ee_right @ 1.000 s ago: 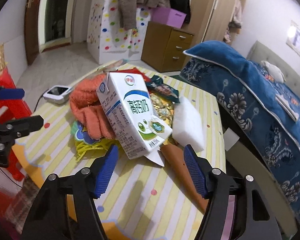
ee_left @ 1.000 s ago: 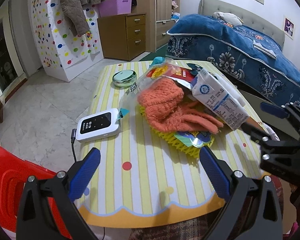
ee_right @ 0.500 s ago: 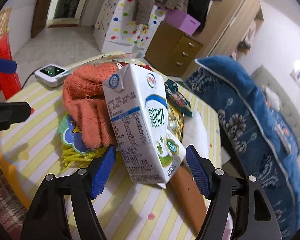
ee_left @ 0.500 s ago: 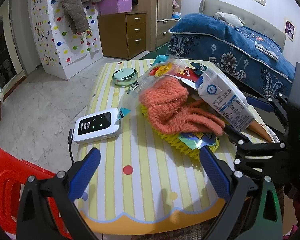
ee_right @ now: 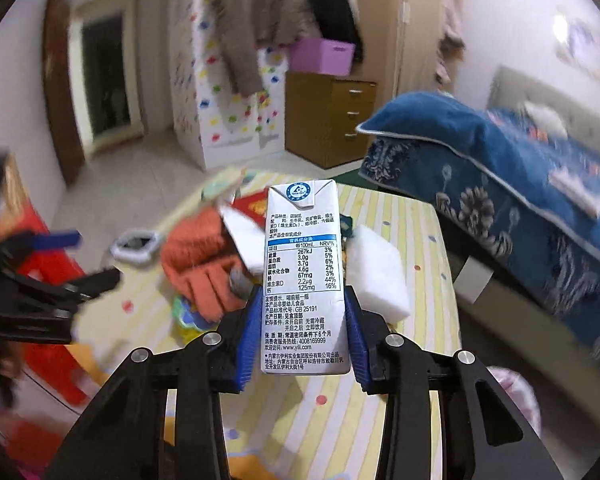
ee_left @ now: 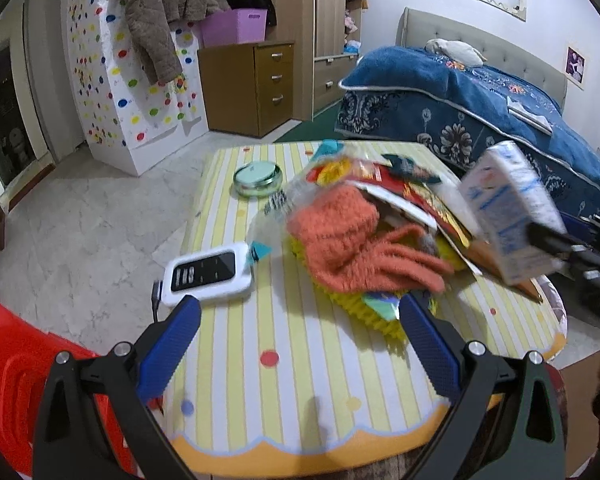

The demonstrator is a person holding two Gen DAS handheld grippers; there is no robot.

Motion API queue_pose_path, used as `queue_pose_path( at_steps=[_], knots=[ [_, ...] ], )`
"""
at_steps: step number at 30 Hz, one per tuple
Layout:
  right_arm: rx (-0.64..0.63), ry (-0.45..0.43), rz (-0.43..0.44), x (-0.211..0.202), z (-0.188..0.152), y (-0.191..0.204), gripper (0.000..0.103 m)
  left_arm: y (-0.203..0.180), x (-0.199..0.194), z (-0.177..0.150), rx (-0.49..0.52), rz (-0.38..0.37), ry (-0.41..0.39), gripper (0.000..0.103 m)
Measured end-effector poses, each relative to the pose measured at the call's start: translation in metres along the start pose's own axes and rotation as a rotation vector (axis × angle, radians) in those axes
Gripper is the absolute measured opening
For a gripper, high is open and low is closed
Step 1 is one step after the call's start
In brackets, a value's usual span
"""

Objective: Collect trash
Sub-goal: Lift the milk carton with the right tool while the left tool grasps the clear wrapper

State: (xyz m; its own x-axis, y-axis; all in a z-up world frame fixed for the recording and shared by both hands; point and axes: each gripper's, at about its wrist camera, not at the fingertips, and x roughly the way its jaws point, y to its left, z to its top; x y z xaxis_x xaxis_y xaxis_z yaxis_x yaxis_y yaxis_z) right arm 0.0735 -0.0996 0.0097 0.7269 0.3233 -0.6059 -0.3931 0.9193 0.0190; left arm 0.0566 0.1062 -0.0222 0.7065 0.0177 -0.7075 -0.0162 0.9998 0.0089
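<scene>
My right gripper (ee_right: 302, 312) is shut on a white milk carton (ee_right: 303, 264) and holds it upright above the striped table (ee_right: 420, 392). The carton also shows lifted at the right of the left wrist view (ee_left: 508, 216). My left gripper (ee_left: 296, 344) is open and empty over the table's near edge (ee_left: 284, 412). In front of it lies a trash pile: an orange glove (ee_left: 352, 240), yellow foam netting (ee_left: 364, 308), a red wrapper (ee_left: 404, 188) and a clear plastic bag (ee_left: 284, 200).
A white device with a cable (ee_left: 206, 274) and a round green tin (ee_left: 257, 174) lie on the table's left part. A white foam block (ee_right: 376, 276) lies at the right. A red chair (ee_left: 16, 380) stands at the left, a blue-covered bed (ee_left: 480, 112) behind.
My right gripper closed on the milk carton and lifted it off the pile, turning it upright. My left gripper barely moved.
</scene>
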Motion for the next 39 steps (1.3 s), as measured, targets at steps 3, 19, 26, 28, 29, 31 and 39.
queue_pose_path(
  at_steps=[3,19,26,28,29,31,39],
  knots=[
    [0.075,-0.028,0.022,-0.016,0.003,-0.013,0.039,0.005,0.011,0.012,-0.013,-0.020,0.000,0.084],
    [0.133,-0.015,0.018,-0.012,-0.001,-0.030,0.039,0.028,0.080,0.010,0.092,0.043,0.088,0.048],
    [0.133,0.005,-0.001,-0.006,0.000,-0.031,0.039,0.025,0.095,0.016,0.141,0.025,0.069,0.042],
    [0.134,0.009,-0.006,-0.005,-0.001,-0.029,0.039,0.024,0.099,0.020,0.162,0.007,0.059,0.027],
    [0.134,0.011,-0.008,-0.005,-0.001,-0.029,0.039,0.025,0.101,0.021,0.171,0.000,0.058,0.022],
    [0.131,0.010,-0.013,-0.007,-0.003,-0.028,0.039,0.026,0.100,0.025,0.177,-0.010,0.047,0.000],
    [0.139,-0.026,-0.013,-0.024,-0.005,-0.026,0.039,0.034,0.026,0.039,0.133,-0.011,-0.106,0.000]
  ],
)
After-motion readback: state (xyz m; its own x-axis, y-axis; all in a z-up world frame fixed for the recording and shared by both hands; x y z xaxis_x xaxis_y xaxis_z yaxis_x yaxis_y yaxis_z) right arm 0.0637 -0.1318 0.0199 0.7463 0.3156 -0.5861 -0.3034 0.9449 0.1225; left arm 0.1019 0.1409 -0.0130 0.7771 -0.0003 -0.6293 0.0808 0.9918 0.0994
